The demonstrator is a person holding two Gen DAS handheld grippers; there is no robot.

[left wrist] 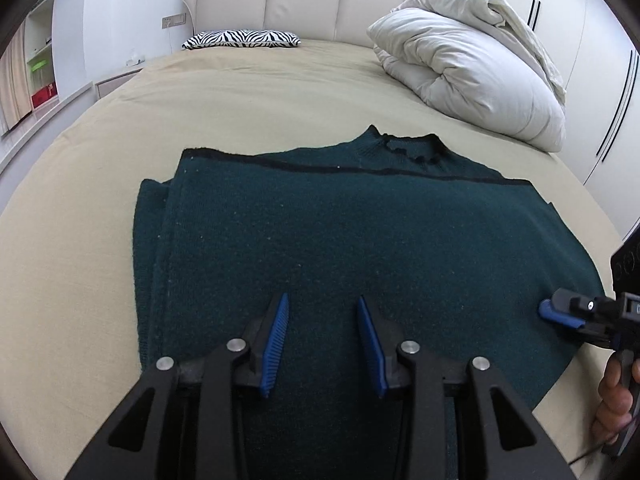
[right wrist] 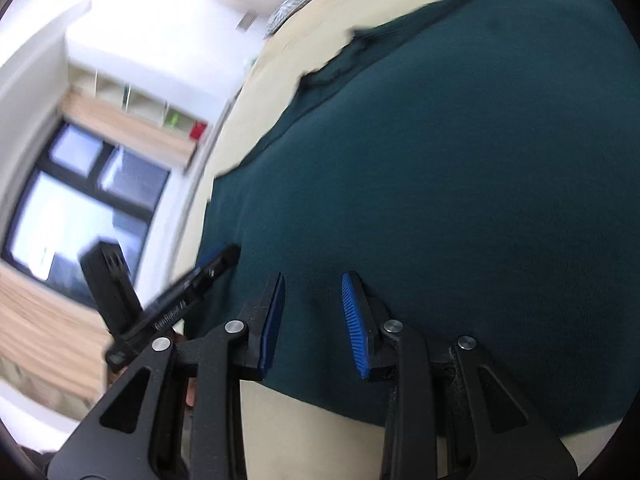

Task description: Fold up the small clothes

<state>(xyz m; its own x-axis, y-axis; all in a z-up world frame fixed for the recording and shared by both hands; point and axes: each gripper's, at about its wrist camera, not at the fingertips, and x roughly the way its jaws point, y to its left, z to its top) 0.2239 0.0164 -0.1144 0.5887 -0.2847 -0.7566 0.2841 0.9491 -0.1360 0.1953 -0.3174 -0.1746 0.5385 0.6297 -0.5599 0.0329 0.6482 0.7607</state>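
Nearest in the left wrist view, the left hand-held gripper (left wrist: 322, 300) hangs over the near half of a dark green knitted sweater (left wrist: 360, 232), its blue ribbed pads (left wrist: 276, 340) spread apart with only flat cloth showing between them; it grasps nothing. To its right, at the sweater's near right edge, the right hand-held gripper (left wrist: 546, 308) comes in from the side, a person's hand (left wrist: 616, 396) wrapped round its handle. In its own blurred view, the right hand-held gripper (right wrist: 314, 284) also stands released, jaws parted above the sweater's edge, beige sheet visible just below the pads, nothing pinched. The left tool's black body crosses that view at lower left.

The sweater lies flat on the bed (left wrist: 80, 240), folded: a layer with a black trimmed edge reaches across near the ruffled collar (left wrist: 404, 144), and another layer peeks out along the left side.

Farther back, a bundled white duvet (left wrist: 472, 76) rests on the right of the bed, well apart from the sweater. A zebra-striped pillow (left wrist: 240, 38) lies against the padded cream headboard (left wrist: 280, 0). Open shelves (left wrist: 40, 60) stand at far left, white wardrobe doors (left wrist: 592, 60) at far right.
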